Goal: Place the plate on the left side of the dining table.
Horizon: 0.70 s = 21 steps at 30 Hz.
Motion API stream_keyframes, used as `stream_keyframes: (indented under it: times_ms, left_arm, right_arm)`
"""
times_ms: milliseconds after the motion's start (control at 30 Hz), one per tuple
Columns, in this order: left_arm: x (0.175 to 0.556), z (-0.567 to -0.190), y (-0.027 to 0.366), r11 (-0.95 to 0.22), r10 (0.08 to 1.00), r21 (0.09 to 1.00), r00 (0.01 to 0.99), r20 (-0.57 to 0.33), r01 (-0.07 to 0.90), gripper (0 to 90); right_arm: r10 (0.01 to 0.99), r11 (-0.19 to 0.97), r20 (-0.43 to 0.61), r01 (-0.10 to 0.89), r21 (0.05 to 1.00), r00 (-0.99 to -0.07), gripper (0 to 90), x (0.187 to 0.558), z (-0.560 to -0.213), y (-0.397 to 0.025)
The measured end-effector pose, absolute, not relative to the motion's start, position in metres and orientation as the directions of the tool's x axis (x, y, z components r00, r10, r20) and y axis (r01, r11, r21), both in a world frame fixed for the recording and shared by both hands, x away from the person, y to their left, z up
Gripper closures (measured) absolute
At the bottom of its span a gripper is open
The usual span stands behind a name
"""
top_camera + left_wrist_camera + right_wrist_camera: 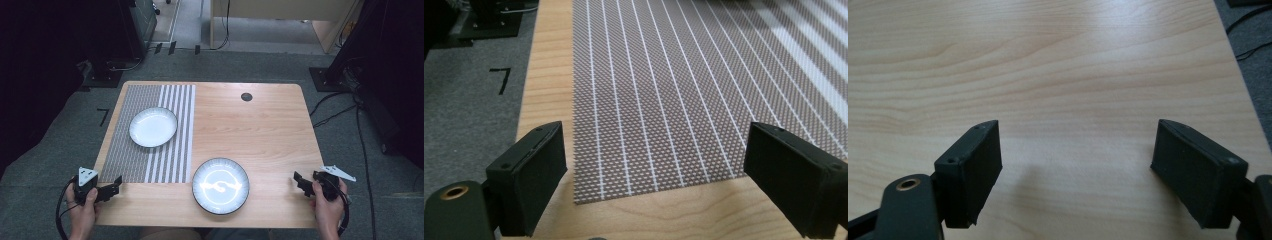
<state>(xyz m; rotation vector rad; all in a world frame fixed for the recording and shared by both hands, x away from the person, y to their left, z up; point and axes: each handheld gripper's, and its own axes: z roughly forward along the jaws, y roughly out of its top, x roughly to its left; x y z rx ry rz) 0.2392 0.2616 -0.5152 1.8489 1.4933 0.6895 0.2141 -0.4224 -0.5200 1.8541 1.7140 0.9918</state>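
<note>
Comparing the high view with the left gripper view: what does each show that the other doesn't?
High view alone: the dark-rimmed plate on bare wood near the front edge, the white plate on the striped placemat, the right gripper, both hands, and the floor around the table.

Left gripper view alone: the placemat's woven mesh and thin white lines up close, with its near edge lying between the left gripper's wide-apart jaws.

Shared: the placemat, the wooden table, the left gripper, grey floor with a black tape mark.
</note>
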Motion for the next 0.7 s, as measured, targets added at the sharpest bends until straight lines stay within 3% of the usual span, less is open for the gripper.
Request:
stream_keyframes:
  times_ms: [300,567,700]
  left_arm:
    - [0.240,-0.518,0.256,-0.186,0.971,0.731,0.238,0.033,0.656,8.9]
    - [0.243,-0.518,0.259,-0.176,0.964,0.723,0.267,-0.012,0.668,4.1]
    - [0.243,-0.519,0.257,-0.187,0.966,0.720,0.260,0.009,0.669,5.1]
  right_arm:
    - [0.998,-0.035,0.055,0.672,0.740,-0.009,18.7,0.193,-0.524,-0.419]
    - [1.000,-0.019,0.031,0.677,0.736,-0.005,16.5,0.191,-0.525,-0.416]
    - [1.000,-0.022,0.029,0.681,0.732,0.001,13.9,0.191,-0.525,-0.416]
